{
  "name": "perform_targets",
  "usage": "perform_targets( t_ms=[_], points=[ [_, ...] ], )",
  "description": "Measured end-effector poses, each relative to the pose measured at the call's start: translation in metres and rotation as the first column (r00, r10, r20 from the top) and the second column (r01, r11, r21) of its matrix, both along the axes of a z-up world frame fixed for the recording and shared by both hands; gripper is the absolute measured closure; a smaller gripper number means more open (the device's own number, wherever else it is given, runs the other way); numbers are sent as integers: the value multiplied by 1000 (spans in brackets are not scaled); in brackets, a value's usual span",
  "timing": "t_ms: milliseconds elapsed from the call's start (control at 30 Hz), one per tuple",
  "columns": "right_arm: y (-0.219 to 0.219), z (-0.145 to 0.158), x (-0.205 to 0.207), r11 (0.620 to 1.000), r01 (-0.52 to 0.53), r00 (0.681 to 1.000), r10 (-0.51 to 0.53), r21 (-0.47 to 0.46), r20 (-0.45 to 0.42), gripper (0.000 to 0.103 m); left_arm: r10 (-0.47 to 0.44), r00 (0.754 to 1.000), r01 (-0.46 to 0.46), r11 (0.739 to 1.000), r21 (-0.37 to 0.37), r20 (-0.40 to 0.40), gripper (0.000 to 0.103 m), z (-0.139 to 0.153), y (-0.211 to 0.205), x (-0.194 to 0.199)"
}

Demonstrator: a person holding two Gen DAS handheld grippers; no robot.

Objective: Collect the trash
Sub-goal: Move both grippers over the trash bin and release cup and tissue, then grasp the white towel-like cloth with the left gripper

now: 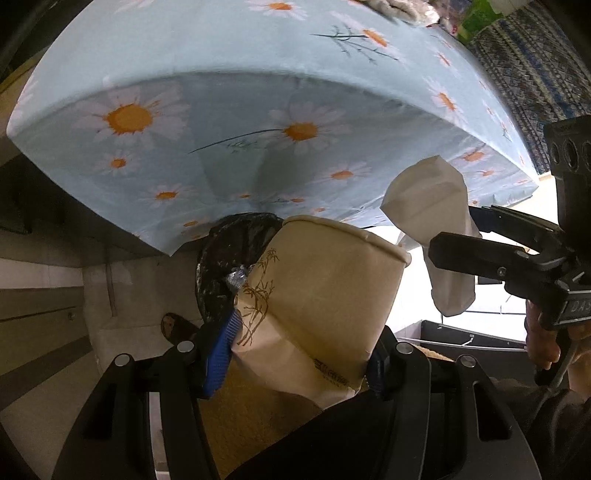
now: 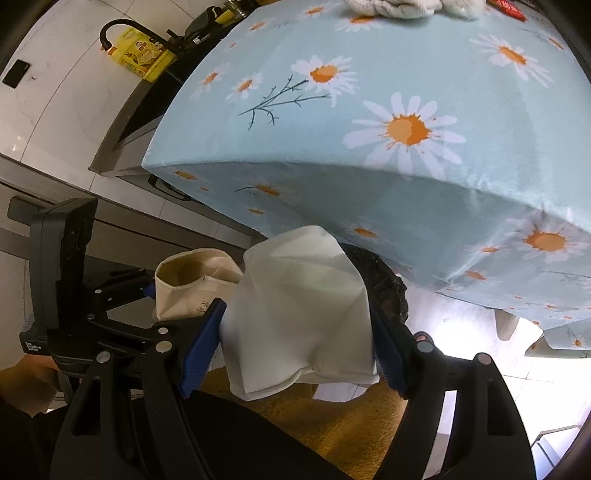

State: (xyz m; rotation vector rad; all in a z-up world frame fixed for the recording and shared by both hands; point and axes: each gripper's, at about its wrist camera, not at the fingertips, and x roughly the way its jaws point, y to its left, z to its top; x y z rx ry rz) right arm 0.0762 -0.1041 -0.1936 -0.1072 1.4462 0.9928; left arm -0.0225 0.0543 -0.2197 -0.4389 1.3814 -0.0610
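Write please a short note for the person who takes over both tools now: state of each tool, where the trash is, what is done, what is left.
Left tool: shut on the squashed beige paper cup with bamboo print.
Right tool: shut on the crumpled white paper cup.
Both cups are held in the air beside the table with the blue daisy tablecloth, close to the black-lined trash bin under its edge.
Done: both cups picked up.
Left: drop both into the bin. Cloth-like items remain on the table's far edge; whether they are trash I cannot tell.
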Motion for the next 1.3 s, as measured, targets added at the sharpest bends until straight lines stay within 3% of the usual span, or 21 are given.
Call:
perform_targets(
  t_ms=[133, 667, 967, 1300],
  points=[
    [1, -2, 5, 1000, 12, 999, -12, 10, -34, 12, 19, 1000, -19, 1000, 24, -22, 26, -5, 3, 0],
    [-12, 9, 11, 998, 50, 999, -50, 28, -14, 12, 36, 999, -37, 999, 36, 6, 26, 11, 6, 2],
    [-22, 44, 22, 992, 85, 995, -90, 93, 51, 12, 12, 994, -18, 998, 56, 107, 26, 57, 2, 14],
    [-50, 88, 52, 973, 159, 969, -186, 166, 162, 12, -52, 970, 28, 994, 105, 236, 26, 114, -9, 53]
  ],
)
